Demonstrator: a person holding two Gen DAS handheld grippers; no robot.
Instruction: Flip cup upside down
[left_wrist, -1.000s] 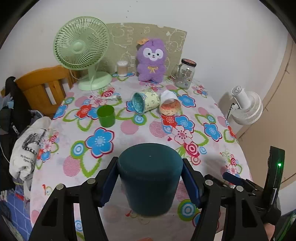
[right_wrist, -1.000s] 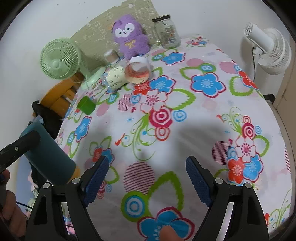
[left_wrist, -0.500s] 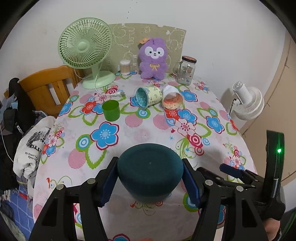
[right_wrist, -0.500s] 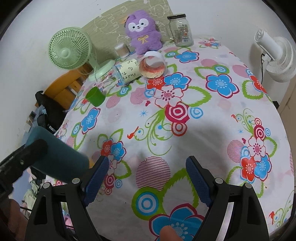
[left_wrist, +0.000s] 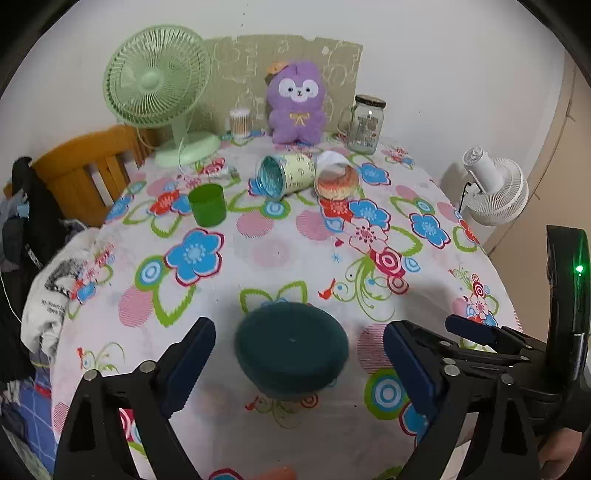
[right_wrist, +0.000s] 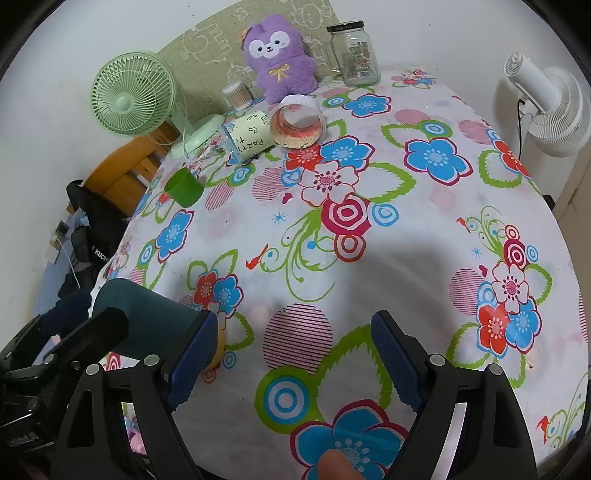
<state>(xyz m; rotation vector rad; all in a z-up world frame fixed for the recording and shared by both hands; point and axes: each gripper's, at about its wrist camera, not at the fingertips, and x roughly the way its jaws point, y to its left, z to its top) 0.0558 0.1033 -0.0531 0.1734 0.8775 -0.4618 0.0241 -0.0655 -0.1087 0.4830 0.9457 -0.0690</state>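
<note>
— Two grippers, one cup: which is nearer?
— By my reading, the left gripper (left_wrist: 295, 354). In its view the dark teal cup (left_wrist: 291, 349) sits low in the middle of the frame, right between the blue pads, flat base facing the camera.
— Clamped on it?
— No. Both fingers (left_wrist: 188, 354) stand wide of the cup, with a clear gap on each side. Nothing is gripped.
— Is it standing mouth-down on the table (left_wrist: 266, 254)?
— Partly hard to say. The right wrist view shows the cup (right_wrist: 147, 321) at lower left, leaning, its long axis slanting from upper left to lower right, an orange patch at its lower end near the cloth. Whether it touches the table or is mid-air, I cannot tell; its outline is a little blurred.
— And the right gripper (right_wrist: 295, 354)?
— Spread open over bare flowered cloth, holding nothing, the cup off beside its left finger.
— So the next move?
— Probably the left gripper's, since the cup lies straight ahead between its fingers.
</note>
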